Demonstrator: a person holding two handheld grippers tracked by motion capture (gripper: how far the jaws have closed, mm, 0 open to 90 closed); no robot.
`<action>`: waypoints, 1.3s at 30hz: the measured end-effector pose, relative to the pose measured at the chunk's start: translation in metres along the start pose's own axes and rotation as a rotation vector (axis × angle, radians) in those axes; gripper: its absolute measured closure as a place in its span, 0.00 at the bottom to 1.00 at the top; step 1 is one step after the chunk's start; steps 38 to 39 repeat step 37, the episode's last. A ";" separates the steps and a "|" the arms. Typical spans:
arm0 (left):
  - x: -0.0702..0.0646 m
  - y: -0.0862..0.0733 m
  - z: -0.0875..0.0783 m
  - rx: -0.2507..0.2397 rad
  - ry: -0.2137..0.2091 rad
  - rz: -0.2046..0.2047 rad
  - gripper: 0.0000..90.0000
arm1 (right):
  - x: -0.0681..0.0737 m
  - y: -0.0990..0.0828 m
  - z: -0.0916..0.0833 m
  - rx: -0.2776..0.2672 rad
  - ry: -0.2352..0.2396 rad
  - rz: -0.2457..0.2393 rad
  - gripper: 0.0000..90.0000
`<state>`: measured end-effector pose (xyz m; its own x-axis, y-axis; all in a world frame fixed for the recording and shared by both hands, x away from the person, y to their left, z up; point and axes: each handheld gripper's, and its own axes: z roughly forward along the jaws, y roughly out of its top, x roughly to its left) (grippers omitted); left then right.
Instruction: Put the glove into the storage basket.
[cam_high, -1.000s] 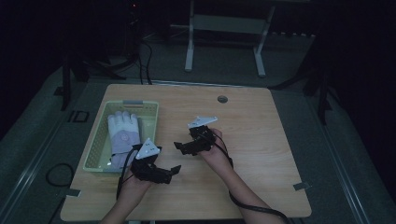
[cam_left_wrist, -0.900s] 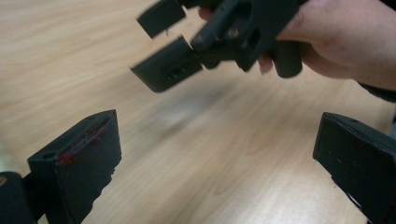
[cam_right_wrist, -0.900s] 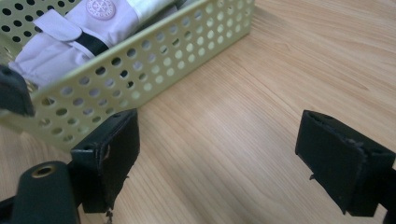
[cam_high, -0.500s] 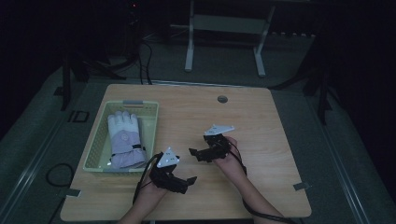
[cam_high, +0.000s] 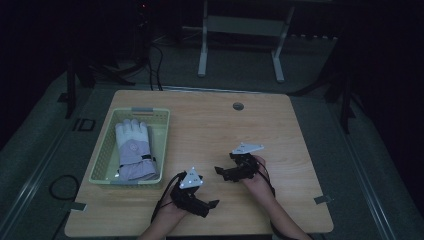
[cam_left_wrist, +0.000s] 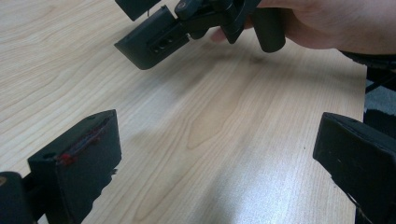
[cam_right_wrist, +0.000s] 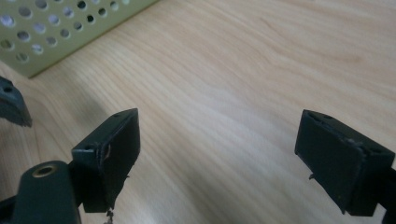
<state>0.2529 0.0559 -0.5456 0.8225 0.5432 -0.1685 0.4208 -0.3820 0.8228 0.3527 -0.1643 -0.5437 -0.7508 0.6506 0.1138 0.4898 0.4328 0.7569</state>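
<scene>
High view, table (cam_high: 300, 130): pale wood-grain top, rectangular with rounded corners, one round grommet (cam_high: 238, 106) near the far edge.
High view, basket (cam_high: 100, 162): pale green perforated plastic, rectangular, at the table's left side.
High view, glove (cam_high: 134, 150): white and lavender padded fabric, lying flat inside the basket, fingers toward the far rim.
High view, left gripper (cam_high: 212, 204): black, near the front edge, just right of the basket's near corner, apart from the glove.
High view, right gripper (cam_high: 219, 171): black, mid-table, pointing left; bare wood lies open to its right and beyond it.
Left gripper view, claw: left gripper (cam_left_wrist: 217, 156) has its blocky matte jaws spread wide, nothing between them, bare wood below; the right gripper (cam_left_wrist: 140, 44) is ahead, near.
Right gripper view, claw: right gripper (cam_right_wrist: 217, 151) spread wide, nothing held; the basket (cam_right_wrist: 70, 28) wall, punched with round holes, stands at upper left, clear wood between.
</scene>
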 end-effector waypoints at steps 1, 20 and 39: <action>0.000 -0.001 0.001 0.003 -0.003 0.001 0.01 | 0.000 -0.003 -0.001 0.004 -0.003 0.004 0.16; -0.007 -0.008 0.013 0.033 -0.044 0.019 0.01 | -0.008 -0.041 -0.020 -0.038 0.012 -0.012 0.16; -0.002 -0.013 0.012 0.023 -0.067 -0.013 0.01 | -0.010 -0.045 -0.023 -0.036 -0.012 -0.019 0.16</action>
